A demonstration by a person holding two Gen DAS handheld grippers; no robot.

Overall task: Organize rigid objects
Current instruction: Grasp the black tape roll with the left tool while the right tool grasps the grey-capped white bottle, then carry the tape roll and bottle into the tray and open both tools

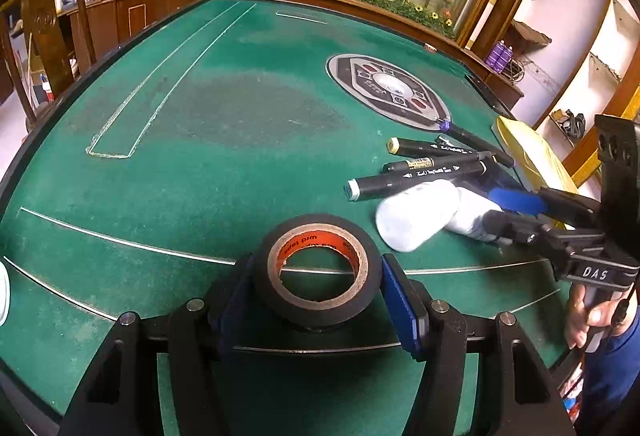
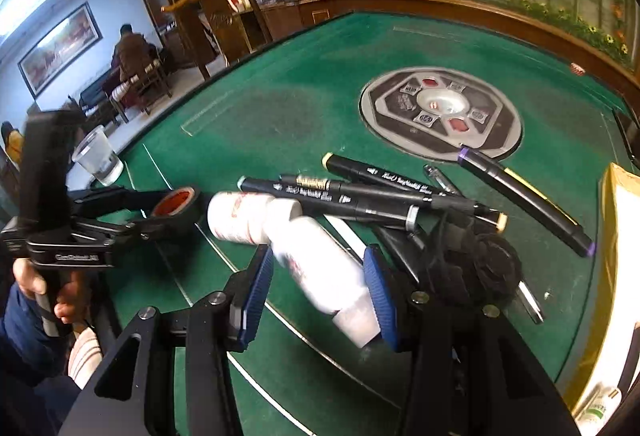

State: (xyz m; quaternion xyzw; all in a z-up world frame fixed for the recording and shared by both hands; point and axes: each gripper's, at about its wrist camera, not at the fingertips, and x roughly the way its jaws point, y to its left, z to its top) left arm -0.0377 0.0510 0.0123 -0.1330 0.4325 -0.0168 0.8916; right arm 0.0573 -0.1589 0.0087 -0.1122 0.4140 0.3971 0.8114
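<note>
A black tape roll (image 1: 316,310) with an orange core sits between the blue pads of my left gripper (image 1: 316,276), which is shut on it just above the green felt table (image 1: 200,108). In the right wrist view my right gripper (image 2: 318,256) is shut on a white bottle (image 2: 332,276) that lies slanted between its pads and is blurred. A second white bottle (image 2: 240,216) with red print lies on the felt just beyond. Each view shows the other gripper: the right gripper (image 1: 508,208) on the right, the left gripper (image 2: 168,208) with the tape roll (image 2: 176,204) on the left.
Several black markers (image 2: 360,196) lie in a loose pile behind the bottles, near the round grey console (image 2: 440,112). A black corded object (image 2: 480,268) lies beside my right fingers. A yellow box (image 2: 616,236) stands at the right edge, a clear plastic cup (image 2: 98,156) at the left edge.
</note>
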